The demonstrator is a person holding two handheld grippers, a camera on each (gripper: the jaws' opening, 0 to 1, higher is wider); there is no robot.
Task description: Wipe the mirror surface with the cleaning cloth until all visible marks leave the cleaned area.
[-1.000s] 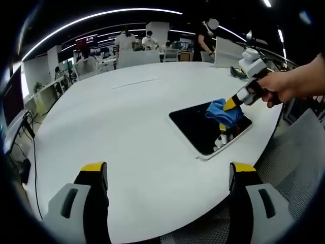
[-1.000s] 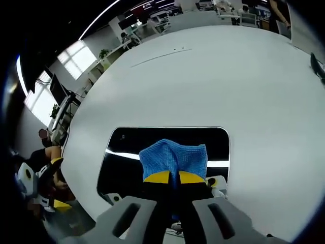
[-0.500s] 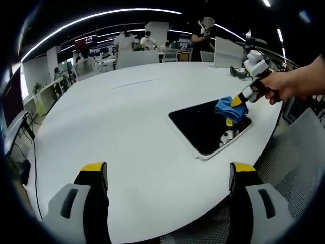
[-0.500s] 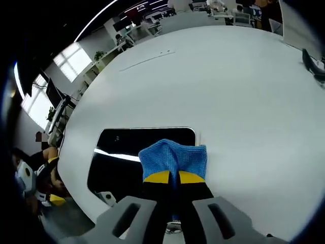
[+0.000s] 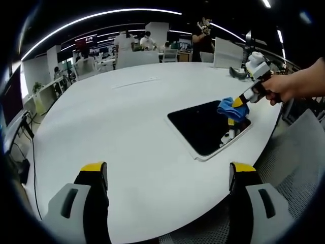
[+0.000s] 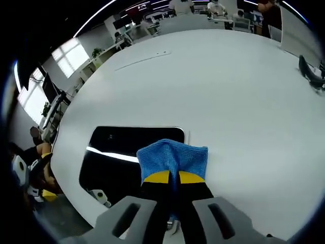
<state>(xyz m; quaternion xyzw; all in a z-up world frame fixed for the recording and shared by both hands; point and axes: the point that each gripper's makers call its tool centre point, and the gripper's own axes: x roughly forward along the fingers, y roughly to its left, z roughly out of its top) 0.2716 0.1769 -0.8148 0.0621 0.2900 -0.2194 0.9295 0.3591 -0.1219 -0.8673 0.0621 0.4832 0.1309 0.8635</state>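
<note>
The mirror lies flat near the counter's rounded near edge, in the left gripper view; a narrow strip of bare white surface separates its frame from that edge; broad open counter extends on its other sides. The right tool, jaws closed on the blue cleaning cloth, holds the cloth over the mirror's corner, part over glass, part over bare counter beside the frame. The left tool stands with jaws spread wide and nothing between them, over the near edge, well apart from the mirror. A dark object lies toward the far edge in the right gripper view; no legible writing seen.
</note>
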